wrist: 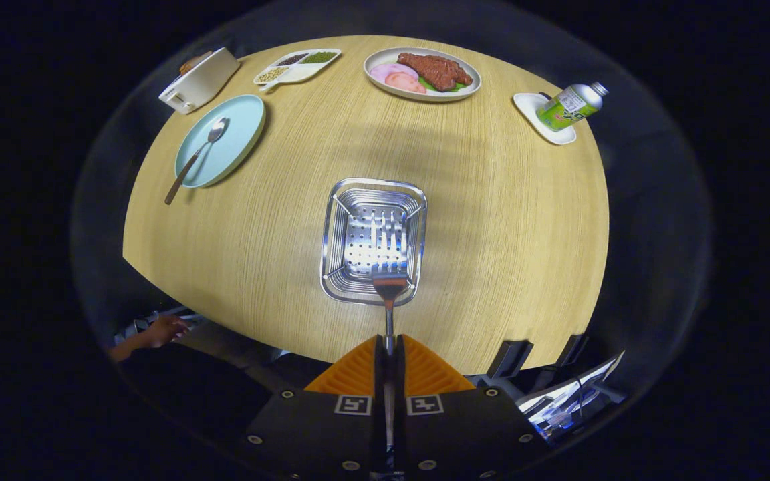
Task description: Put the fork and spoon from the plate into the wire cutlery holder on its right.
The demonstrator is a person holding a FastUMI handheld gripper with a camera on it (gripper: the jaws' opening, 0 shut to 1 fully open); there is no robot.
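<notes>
Both fingers of the gripper (pixel 389 347) are pressed together on the thin metal handle of the fork (pixel 389 267), which sticks straight out ahead of them with its tines pointing away. Those tines hang over the open mouth of the cutlery holder (pixel 339 230) — a shiny steel, rectangular basket with a perforated bottom — and reflect in its floor; whether the fork tip touches the metal I cannot tell. This holder stands on the round wooden table (pixel 505 220), just ahead of the fingers and near the table's close edge. Well beyond it and off to the left lies the pale blue plate (pixel 238 143), and on that plate rests the spoon (pixel 196 159), bowl toward the far side, its dark handle reaching out over the plate's near rim onto the table. Past the plate, at the far left edge of the table, stands a white rectangular container (pixel 201 81) with something brown in it. Next to it sits a white divided dish (pixel 298 65) holding beans or grains in separate compartments. Farther right, an oval platter (pixel 422 73) carries sliced meat, pink ham and a green leaf. At the far right a green-labelled bottle (pixel 571 105) lies on its side on a small white dish (pixel 533 110). Below the table's near left edge a person's hand (pixel 164 331) shows — apart from the gripper.
</notes>
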